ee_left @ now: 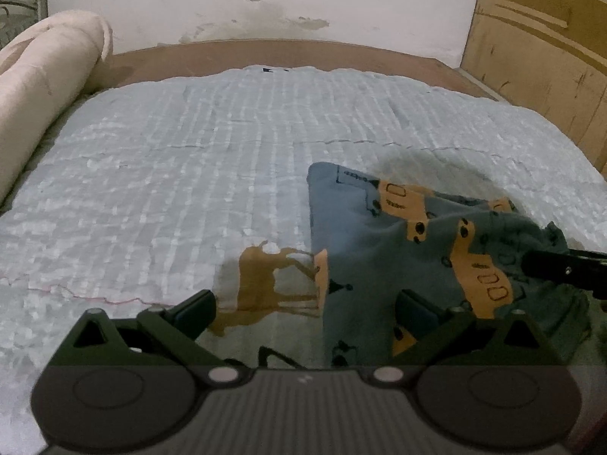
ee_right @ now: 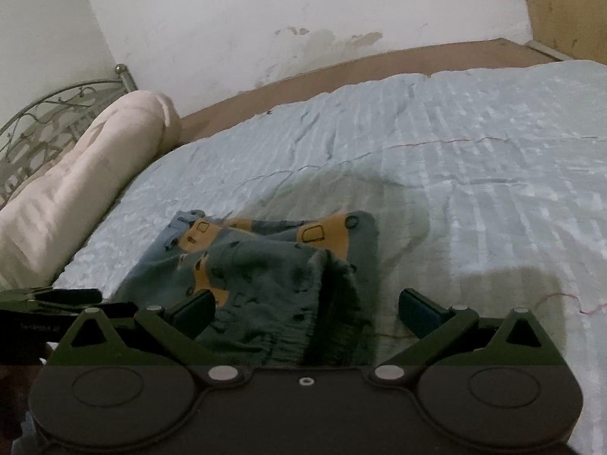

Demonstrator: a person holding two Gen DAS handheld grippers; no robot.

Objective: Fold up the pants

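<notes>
Small blue-grey pants printed with orange vehicles lie bunched and partly folded on the light blue bedspread. In the left wrist view my left gripper is open, hovering over the pants' left edge; its right finger is above the cloth. The right gripper's black finger pokes in from the right, over the dark waistband. In the right wrist view the pants lie with the ribbed waistband nearest, and my right gripper is open just above it, holding nothing. The left gripper shows at the left edge.
A rolled cream blanket lies along the bed's left side by a metal headboard. A brown bed frame borders the far edge under a stained white wall. A wooden cabinet stands at the right. An orange print marks the bedspread.
</notes>
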